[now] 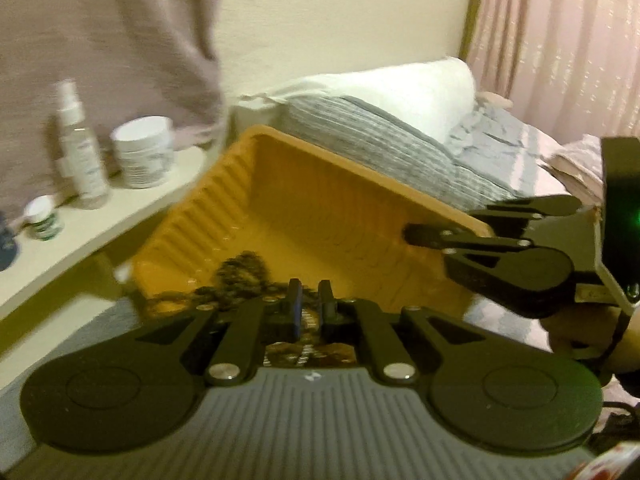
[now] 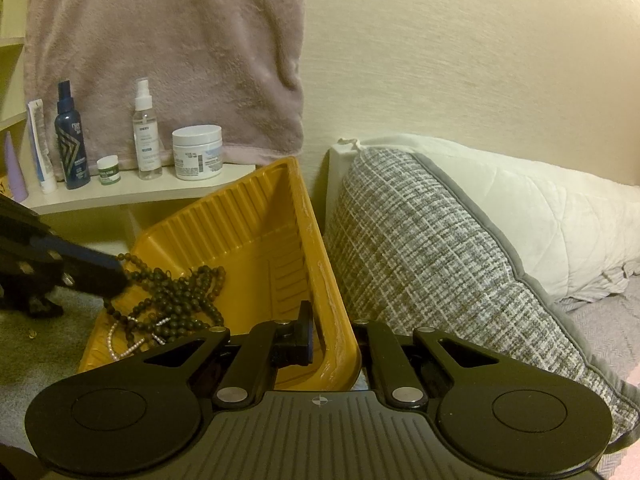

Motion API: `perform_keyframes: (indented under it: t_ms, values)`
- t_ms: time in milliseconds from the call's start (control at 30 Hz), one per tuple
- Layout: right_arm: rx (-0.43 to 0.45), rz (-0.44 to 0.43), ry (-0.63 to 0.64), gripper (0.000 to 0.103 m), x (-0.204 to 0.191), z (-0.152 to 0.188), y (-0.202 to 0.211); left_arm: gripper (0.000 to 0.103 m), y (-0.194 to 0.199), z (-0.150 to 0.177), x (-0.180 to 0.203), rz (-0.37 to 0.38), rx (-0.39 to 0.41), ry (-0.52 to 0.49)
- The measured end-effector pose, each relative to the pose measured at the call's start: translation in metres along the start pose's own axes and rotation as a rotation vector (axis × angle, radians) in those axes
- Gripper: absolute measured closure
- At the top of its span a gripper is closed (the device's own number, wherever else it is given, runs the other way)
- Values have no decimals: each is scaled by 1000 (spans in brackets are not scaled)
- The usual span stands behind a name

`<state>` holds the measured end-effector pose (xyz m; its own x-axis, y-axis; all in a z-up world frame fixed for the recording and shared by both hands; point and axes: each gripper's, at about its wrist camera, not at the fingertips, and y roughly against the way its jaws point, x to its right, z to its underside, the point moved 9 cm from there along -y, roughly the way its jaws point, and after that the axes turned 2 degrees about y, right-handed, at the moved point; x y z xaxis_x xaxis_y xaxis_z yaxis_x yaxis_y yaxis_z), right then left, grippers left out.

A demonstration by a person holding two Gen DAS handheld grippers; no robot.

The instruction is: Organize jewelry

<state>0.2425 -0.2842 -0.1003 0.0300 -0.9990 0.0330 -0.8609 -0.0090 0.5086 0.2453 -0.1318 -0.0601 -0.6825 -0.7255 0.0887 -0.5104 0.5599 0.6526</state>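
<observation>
While the right gripper [image 2: 320, 340] pinches the near rim of the yellow tray [image 2: 256, 240], holding it tilted on the bed beside a grey pillow [image 2: 420, 240], the left gripper [image 1: 310, 296] reaches in from the other side. Its jaws are nearly closed at the dark beads [image 2: 180, 292], though I cannot tell whether a strand is caught. A pearl strand [image 2: 120, 344] lies in the tray's low corner. Bottles [image 2: 146, 136] and a jar [image 2: 197, 152] stand on the shelf [image 2: 132, 192] behind.
</observation>
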Motion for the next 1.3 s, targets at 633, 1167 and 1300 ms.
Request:
perform_keyframes:
  t_ms: [633, 1167, 1300]
  values:
    - [-1, 4, 5, 96, 3, 2, -1, 86, 95, 94, -177, -473, 3, 276]
    - [-7, 10, 18, 96, 4, 4, -2, 82, 40, 143, -140, -452, -20, 258]
    - [-10, 11, 16, 96, 5, 5, -3, 82, 28, 143, -136, -453, -21, 245]
